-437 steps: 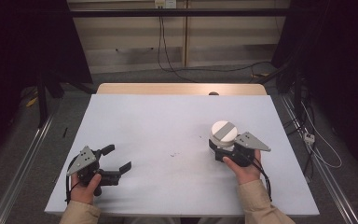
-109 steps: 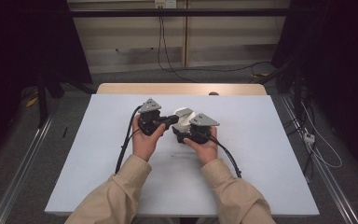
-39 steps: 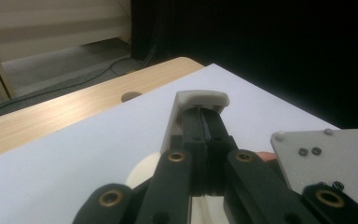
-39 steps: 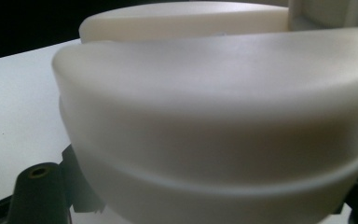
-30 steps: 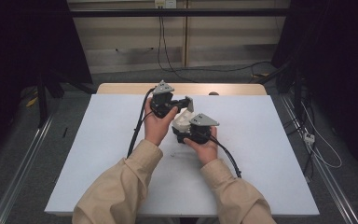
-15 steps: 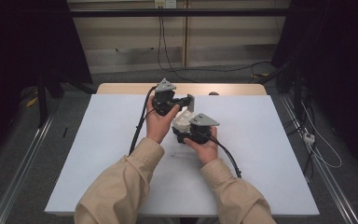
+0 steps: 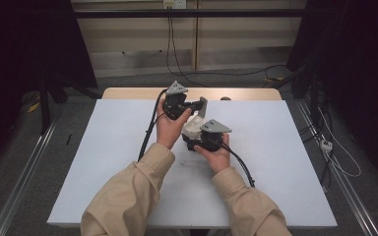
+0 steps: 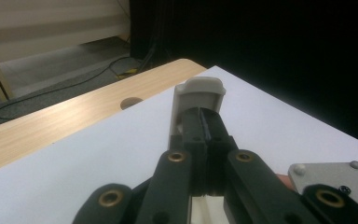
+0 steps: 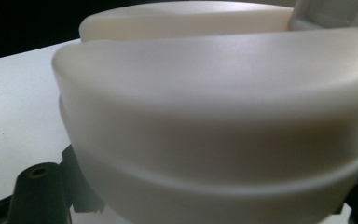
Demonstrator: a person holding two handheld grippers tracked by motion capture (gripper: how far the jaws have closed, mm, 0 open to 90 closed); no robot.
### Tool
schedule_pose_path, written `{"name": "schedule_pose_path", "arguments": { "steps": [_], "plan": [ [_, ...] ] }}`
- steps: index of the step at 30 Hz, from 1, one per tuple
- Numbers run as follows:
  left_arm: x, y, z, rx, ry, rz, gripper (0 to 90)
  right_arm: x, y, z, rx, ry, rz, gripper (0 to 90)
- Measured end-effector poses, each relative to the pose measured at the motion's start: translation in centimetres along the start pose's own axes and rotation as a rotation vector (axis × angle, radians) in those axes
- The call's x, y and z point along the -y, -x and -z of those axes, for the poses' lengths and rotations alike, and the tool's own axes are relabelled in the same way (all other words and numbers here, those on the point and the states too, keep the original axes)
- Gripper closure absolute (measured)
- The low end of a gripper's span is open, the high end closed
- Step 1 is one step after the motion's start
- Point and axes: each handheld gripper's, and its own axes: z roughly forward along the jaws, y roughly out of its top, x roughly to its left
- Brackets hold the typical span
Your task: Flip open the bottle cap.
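A person sits at the near side of a white table (image 7: pixel 103 162), both forearms in tan sleeves (image 7: pixel 128 196) reaching toward the middle of it. Each hand holds a gripper, and the two grippers meet just past the table's centre.

The right gripper (image 7: pixel 197 135) sits low over the table, with its grey plate on top and its cable (image 7: pixel 238 164) trailing back to the right. Its jaws are clamped on a round white container (image 7: pixel 193 127). In the right gripper view that container (image 9: pixel 214 116) looms close between the black jaws, which press on its lower sides; its body is rounded, with a seam running around it.

The left gripper (image 7: pixel 197 104) is farther and slightly to the left, held higher than the right one, and its jaws point right. They are pressed together on a thin grey-white lid (image 7: pixel 203 105) that stands on edge just above the far side of the container. In the left gripper view, the jaws of this gripper (image 8: pixel 204 126) close narrowly on the lid (image 8: pixel 199 95), whose rounded upper edge rises past their tips. Whether the lid touches the container cannot be told.

Beyond the white surface runs a wooden strip (image 8: pixel 51 121) with a round hole (image 8: pixel 131 102). Cables (image 7: pixel 177 54) lie on the floor at the far side.
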Motion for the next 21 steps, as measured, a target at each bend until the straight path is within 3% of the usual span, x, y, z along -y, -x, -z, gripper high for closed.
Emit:
{"name": "schedule_pose_path", "arguments": {
  "steps": [21],
  "plan": [
    [0.0, -0.3, -1.2, 0.005, -0.011, 0.005, 89.8, 0.0, 0.1, 0.0, -0.002, 0.000, -0.003, 18.7]
  ]
}}
